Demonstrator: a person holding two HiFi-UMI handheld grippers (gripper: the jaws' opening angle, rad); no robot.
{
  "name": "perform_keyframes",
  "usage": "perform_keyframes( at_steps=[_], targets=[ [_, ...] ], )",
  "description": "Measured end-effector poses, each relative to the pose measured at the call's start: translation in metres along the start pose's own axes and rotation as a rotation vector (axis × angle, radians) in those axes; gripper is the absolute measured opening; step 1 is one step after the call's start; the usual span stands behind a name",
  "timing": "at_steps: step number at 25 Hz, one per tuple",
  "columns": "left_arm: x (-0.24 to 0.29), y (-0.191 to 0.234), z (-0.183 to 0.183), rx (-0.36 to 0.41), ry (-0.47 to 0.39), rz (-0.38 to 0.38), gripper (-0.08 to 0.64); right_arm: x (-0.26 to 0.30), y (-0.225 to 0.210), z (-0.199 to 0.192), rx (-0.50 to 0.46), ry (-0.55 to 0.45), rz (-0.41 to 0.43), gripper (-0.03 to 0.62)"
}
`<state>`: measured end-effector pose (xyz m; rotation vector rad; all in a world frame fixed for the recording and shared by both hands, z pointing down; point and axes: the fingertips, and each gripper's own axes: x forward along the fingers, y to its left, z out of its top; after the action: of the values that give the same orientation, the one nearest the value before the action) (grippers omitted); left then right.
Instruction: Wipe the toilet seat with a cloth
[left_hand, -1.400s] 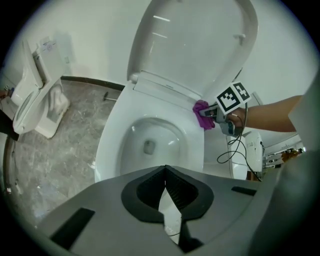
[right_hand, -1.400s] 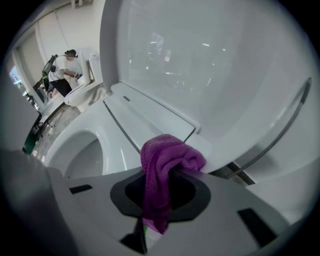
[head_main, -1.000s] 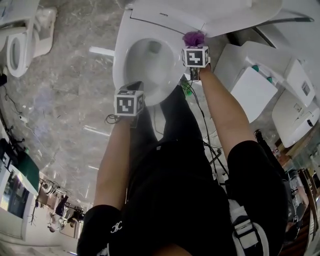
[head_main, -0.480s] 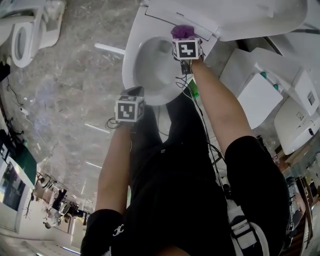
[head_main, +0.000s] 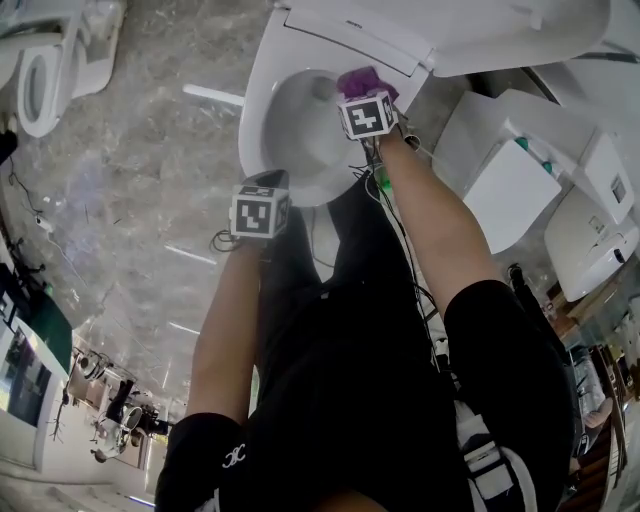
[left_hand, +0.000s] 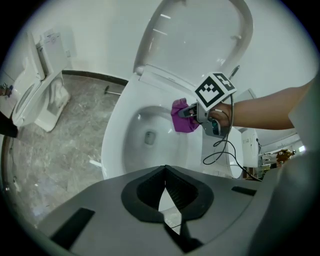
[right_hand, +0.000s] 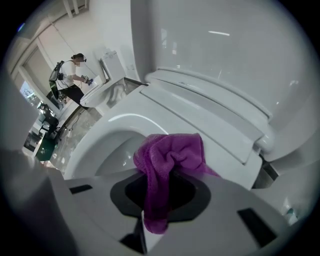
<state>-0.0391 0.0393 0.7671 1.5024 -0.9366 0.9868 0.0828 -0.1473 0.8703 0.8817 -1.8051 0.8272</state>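
Cloth (right_hand: 170, 155), purple, is clamped in the right tongs (right_hand: 156, 205) at the back of the toilet seat (head_main: 255, 120), under the raised lid (head_main: 480, 25); left tongs (left_hand: 167, 195) closed, empty.

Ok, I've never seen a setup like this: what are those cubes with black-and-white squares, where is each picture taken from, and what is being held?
There is no robot here. A person holds a tool with tongs in each hand, and the patterned cubes are part of those tools. The head view comes from a camera on the person's head. It looks steeply down at a white toilet with its lid raised, on a marbled floor. The other two pictures come from cameras riding on each tool, looking along its tongs. The right tongs are shut on a purple cloth, held at the back of the rim near the hinge. The left tongs are shut and empty, near the front of the bowl. Another toilet stands nearby.
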Motion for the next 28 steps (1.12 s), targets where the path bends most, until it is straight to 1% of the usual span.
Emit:
perform_keyframes(
  at_steps=[2,6,8,9,12,17,19,22,24,28],
  targets=[
    [0.003,-0.006,0.005,0.018,0.005,-0.015,0.009,-0.012,-0.017,-0.009,0.027,0.004,-0.018,0.063],
    [0.013,-0.020,0.022,0.072,0.008,-0.024,0.009,-0.030,-0.067,-0.021,0.128,0.011,-0.068,0.063],
    [0.016,-0.030,0.033,0.076,0.000,-0.035,0.009,-0.036,-0.090,-0.027,0.173,0.023,-0.082,0.063],
    [0.017,-0.033,0.037,0.076,-0.001,-0.041,0.009,-0.038,-0.096,-0.029,0.184,0.028,-0.076,0.063],
    [0.021,-0.036,0.039,0.096,0.004,-0.050,0.009,-0.038,-0.097,-0.030,0.175,0.018,-0.050,0.063],
    [0.026,-0.039,0.030,0.120,0.026,-0.048,0.009,-0.037,-0.093,-0.030,0.195,-0.066,-0.069,0.063],
    [0.027,-0.040,0.021,0.129,0.037,-0.052,0.009,-0.036,-0.086,-0.036,0.162,-0.086,-0.060,0.063],
    [0.026,-0.038,0.009,0.141,0.046,-0.058,0.009,-0.036,-0.070,-0.046,0.063,-0.096,-0.037,0.063],
    [0.026,-0.036,0.000,0.147,0.053,-0.060,0.009,-0.037,-0.054,-0.055,-0.043,-0.091,-0.002,0.063],
    [0.020,-0.025,-0.017,0.152,0.063,-0.053,0.009,-0.036,-0.021,-0.077,-0.306,-0.057,0.045,0.063]
  ],
)
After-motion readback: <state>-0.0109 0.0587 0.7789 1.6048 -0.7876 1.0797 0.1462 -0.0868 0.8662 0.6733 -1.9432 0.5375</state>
